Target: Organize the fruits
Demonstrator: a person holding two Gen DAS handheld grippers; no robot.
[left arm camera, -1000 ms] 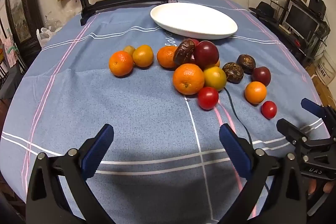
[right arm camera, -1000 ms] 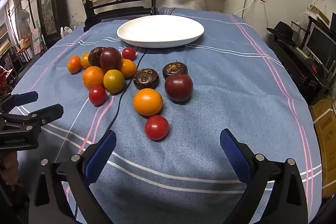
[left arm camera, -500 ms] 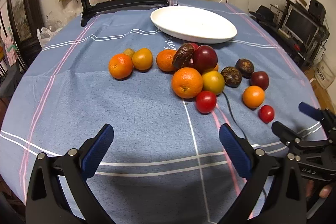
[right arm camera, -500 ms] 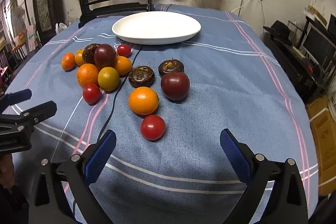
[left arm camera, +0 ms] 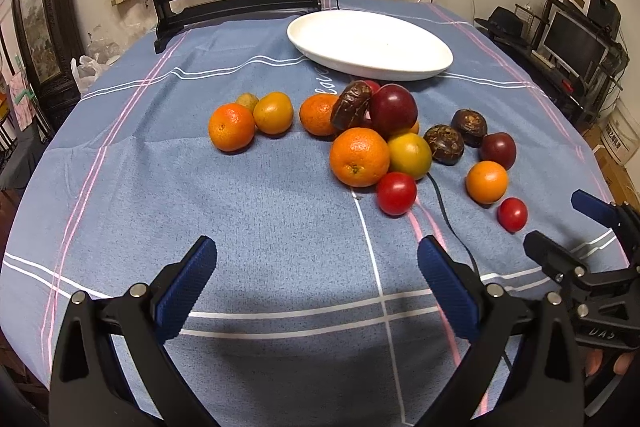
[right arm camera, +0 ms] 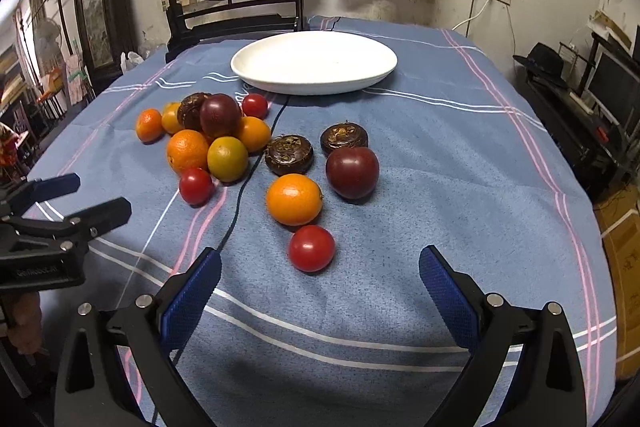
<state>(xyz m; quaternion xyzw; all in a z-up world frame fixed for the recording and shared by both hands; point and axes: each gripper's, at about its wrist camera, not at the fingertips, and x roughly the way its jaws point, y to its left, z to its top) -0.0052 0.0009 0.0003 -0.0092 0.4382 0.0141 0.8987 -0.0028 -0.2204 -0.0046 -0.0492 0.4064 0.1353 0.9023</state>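
currently hovering wide apart, holding nothing: left hand-held gripper (left arm camera: 316, 263), right hand-held gripper (right arm camera: 320, 267); fruits (right arm camera: 294, 199) lying beside white plate (right arm camera: 314, 61).

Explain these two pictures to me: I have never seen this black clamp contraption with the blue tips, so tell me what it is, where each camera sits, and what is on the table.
No robot here: a person holds one hand-held clamp in each hand. Each carries a camera looking along its two blue-padded fingers. One picture comes from the left gripper, the other from the right gripper; each also glimpses the other at its edge. Both are open and hold nothing. On the blue tablecloth lie oranges, red tomatoes, dark plums and brown fruits, loose, with a black cable running between them. The white plate behind them is empty.
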